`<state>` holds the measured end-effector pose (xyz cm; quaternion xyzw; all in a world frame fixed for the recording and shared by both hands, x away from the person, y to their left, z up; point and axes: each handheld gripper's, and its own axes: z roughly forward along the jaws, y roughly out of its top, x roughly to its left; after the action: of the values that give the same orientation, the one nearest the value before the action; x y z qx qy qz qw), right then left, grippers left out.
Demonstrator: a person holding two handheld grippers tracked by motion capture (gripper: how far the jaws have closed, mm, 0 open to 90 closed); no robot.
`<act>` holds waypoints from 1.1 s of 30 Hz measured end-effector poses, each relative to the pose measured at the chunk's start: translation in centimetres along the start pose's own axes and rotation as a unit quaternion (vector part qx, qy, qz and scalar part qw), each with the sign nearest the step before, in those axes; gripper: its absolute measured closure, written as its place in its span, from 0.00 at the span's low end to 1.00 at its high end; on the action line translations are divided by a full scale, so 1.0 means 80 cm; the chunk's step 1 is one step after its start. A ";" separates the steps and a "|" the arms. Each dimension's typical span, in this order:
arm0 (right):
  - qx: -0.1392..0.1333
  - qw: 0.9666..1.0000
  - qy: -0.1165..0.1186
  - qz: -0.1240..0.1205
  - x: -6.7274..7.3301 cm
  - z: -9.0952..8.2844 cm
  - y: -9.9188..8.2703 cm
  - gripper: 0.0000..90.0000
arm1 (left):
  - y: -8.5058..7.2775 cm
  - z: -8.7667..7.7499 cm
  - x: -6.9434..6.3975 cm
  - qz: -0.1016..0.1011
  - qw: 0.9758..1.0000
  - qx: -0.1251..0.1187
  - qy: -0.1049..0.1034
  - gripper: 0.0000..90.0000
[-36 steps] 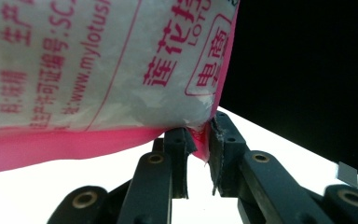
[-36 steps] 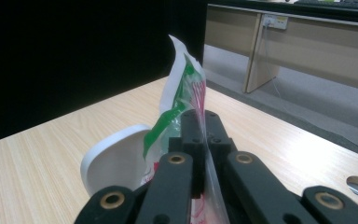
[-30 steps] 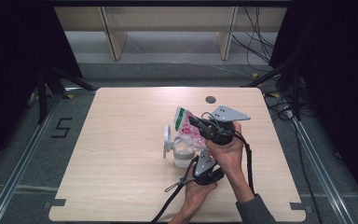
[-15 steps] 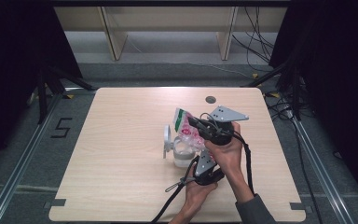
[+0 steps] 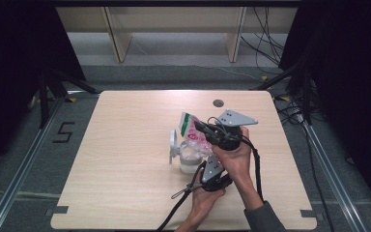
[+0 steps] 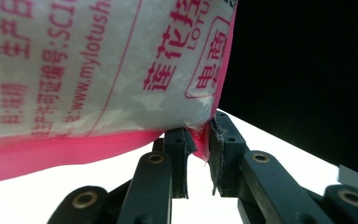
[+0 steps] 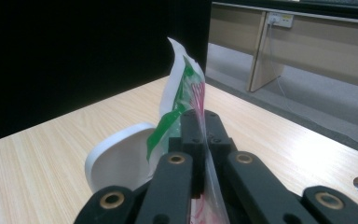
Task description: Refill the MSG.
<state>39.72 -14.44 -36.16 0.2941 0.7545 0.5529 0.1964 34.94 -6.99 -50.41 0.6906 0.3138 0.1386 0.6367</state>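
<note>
From the high view, a light wooden tabletop (image 5: 125, 183) with rounded corners sits in a dark room. Near its middle stands a small clear jar (image 5: 189, 159) with white stuff inside. A round white lid (image 5: 173, 145) stands on its edge just beside the jar. A soft plastic bag (image 5: 193, 131), pink and white with a green stripe, hangs right over the jar. The person's right hand-held gripper (image 5: 199, 126) is clamped on the upper part of the bag. It has a flat grey three-cornered plate on top. The left hand-held gripper (image 5: 206, 164) is lower, near the front of the jar, and it holds the bottom of the bag. Black cables trail back from both. A small dark round hole (image 5: 218, 103) is in the tabletop farther back.

In the left gripper view, the two black jaws of the left hand-held gripper (image 6: 197, 154) rise from the bottom. They pinch the pink bottom corner of the bag (image 6: 98, 79). The bag looks thin, crinkly and a bit see-through, with pink printed letters on white.

In the right gripper view, the black jaws of the right hand-held gripper (image 7: 200, 135) are squeezed together on the thin edge of the bag (image 7: 184, 74). The bag sticks up in a curled point, white with green and pink marks. The smooth, round white lid (image 7: 119, 161) is just behind, standing on the streaky wooden tabletop (image 7: 51, 154).
</note>
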 end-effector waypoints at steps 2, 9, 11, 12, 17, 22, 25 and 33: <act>-0.002 1.000 0.001 0.001 -0.001 0.000 0.000 1.00 | -0.001 0.001 0.001 -0.002 1.000 -0.003 -0.006 0.87; 0.004 1.000 0.000 0.002 0.000 0.000 0.000 1.00 | -0.001 0.001 0.000 -0.003 1.000 -0.003 0.000 0.87; 0.001 1.000 -0.006 -0.014 -0.001 -0.001 0.001 1.00 | -0.001 0.001 -0.001 -0.002 1.000 -0.009 -0.004 0.87; 0.001 1.000 -0.003 -0.011 -0.001 0.000 0.001 1.00 | -0.001 0.001 0.000 -0.003 1.000 -0.008 -0.004 0.87; 0.005 1.000 0.002 0.004 0.001 0.000 0.001 1.00 | 0.000 0.001 -0.002 -0.003 1.000 -0.006 0.001 0.87; 0.006 1.000 -0.003 -0.009 -0.003 0.000 0.002 1.00 | 0.001 0.001 -0.004 0.001 1.000 -0.005 0.001 0.87; 0.005 1.000 0.002 0.001 -0.003 0.001 0.002 1.00 | 0.001 0.002 -0.003 -0.004 1.000 -0.008 -0.001 0.87; 0.005 1.000 0.006 -0.003 -0.002 0.003 0.004 1.00 | 0.002 0.000 -0.002 -0.001 1.000 -0.008 0.002 0.87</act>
<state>40.05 -14.30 -35.95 0.2892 0.7595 0.5501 0.1921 34.88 -7.08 -50.26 0.6847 0.3143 0.1419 0.6421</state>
